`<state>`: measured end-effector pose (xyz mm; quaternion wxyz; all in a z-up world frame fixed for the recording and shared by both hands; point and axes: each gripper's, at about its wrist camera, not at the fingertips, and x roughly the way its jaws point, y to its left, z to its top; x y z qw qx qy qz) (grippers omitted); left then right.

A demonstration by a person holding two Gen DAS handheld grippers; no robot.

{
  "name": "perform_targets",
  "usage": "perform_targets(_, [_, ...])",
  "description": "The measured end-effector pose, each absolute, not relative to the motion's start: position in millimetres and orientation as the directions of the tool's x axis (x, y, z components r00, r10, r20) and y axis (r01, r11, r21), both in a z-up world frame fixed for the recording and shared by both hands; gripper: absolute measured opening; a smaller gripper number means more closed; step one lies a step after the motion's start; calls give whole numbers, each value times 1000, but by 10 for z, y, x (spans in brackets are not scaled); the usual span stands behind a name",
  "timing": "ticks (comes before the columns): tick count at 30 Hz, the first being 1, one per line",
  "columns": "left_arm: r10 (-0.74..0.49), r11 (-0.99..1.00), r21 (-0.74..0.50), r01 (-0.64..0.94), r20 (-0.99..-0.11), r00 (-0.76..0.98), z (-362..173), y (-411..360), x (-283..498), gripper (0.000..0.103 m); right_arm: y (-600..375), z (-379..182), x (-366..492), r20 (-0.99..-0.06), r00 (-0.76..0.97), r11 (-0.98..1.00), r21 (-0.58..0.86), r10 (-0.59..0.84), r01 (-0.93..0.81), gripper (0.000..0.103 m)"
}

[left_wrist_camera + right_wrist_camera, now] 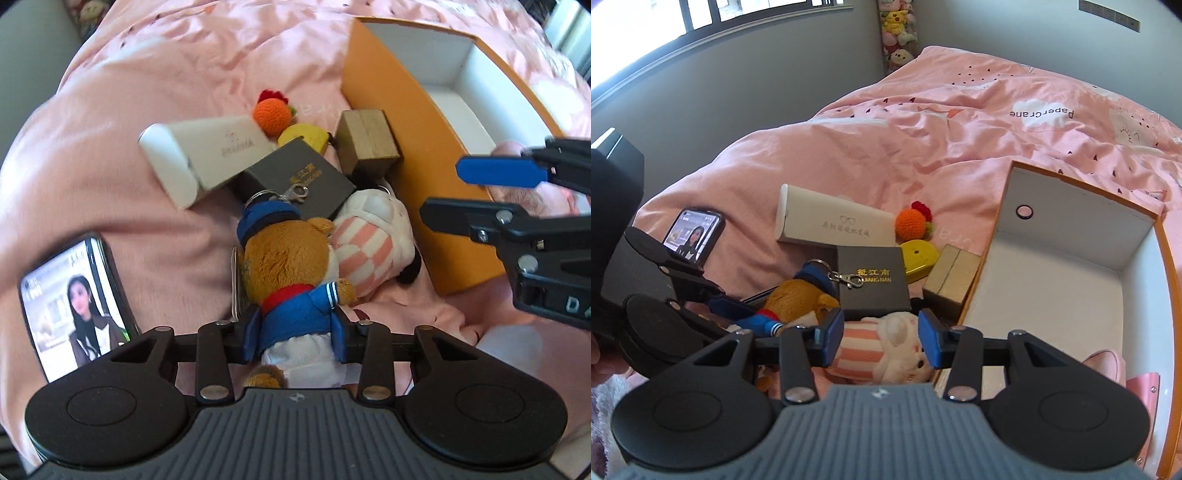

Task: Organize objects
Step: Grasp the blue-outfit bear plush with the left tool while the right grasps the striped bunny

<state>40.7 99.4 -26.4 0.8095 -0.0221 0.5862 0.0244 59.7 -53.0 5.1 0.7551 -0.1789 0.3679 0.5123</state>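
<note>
A brown bear plush [291,258] in a blue jacket and cap lies on the pink bedspread, its keyring resting on a dark grey box [299,181]. My left gripper [295,336] points down at it, and its blue pads press on both sides of the bear's jacket. Against the bear lies a white plush [886,350] in pink stripes. My right gripper [881,341] hovers above that plush by the orange box [1071,229], jaws apart and holding nothing. In the left wrist view the right gripper [441,190] hangs over the orange box [388,122] wall.
A white glasses case [199,155], an orange crochet fruit [273,110], a yellow round object [303,134] and a small wooden box [369,140] lie beyond the plushes. A lit phone [74,302] lies to the left. A pink item [1104,365] sits inside the orange box.
</note>
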Motion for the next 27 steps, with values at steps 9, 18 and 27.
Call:
perform_targets(9, [24, 998, -7, -70, -895, 445, -21, 959, 249, 39, -476, -10, 573, -771, 187, 408, 102, 609, -907, 47])
perform_targets(18, [20, 991, -57, -123, -840, 543, 182, 1157, 303, 39, -206, -141, 491, -812, 134, 369, 106, 569, -923, 46])
perform_targets(27, [-8, 982, -110, -157, -842, 539, 60, 1360, 303, 39, 150, -428, 501, -835, 219, 459, 46, 505, -887, 53])
